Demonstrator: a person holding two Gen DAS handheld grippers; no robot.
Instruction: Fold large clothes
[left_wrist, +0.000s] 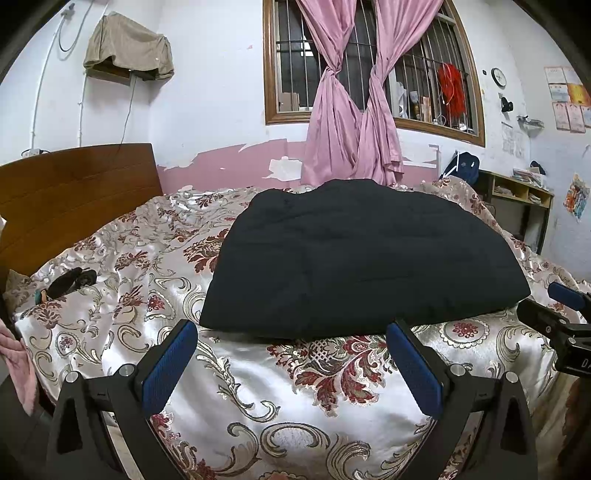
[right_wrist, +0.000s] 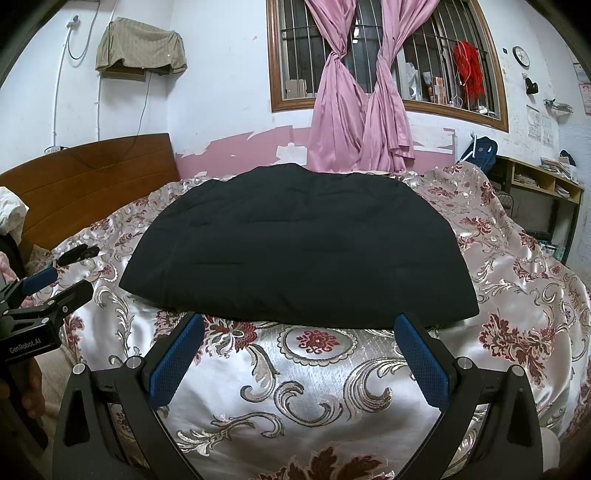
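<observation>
Hovering short of the folded black garment (left_wrist: 354, 258), left gripper (left_wrist: 291, 343) and right gripper (right_wrist: 301, 336) gape empty, apparently released.

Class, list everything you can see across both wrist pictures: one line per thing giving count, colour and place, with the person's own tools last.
Garment: one, black, folded flat on the bed's middle.
Bedspread: one, silvery with red floral pattern, covering the bed.
Headboard: one, brown wood, left end of bed.
Curtains: two, pink, knotted at the barred window.
Window frame: one, brown, back wall.
Draped cloth: one, beige, over a wall shelf, upper left.
Clock: one, white-faced, right wall.
Backpack: one, dark blue, beside the shelves at right.
Left tongs: blue pads, open, just short of the garment's near edge.
Right tongs: blue pads, open, likewise.
</observation>
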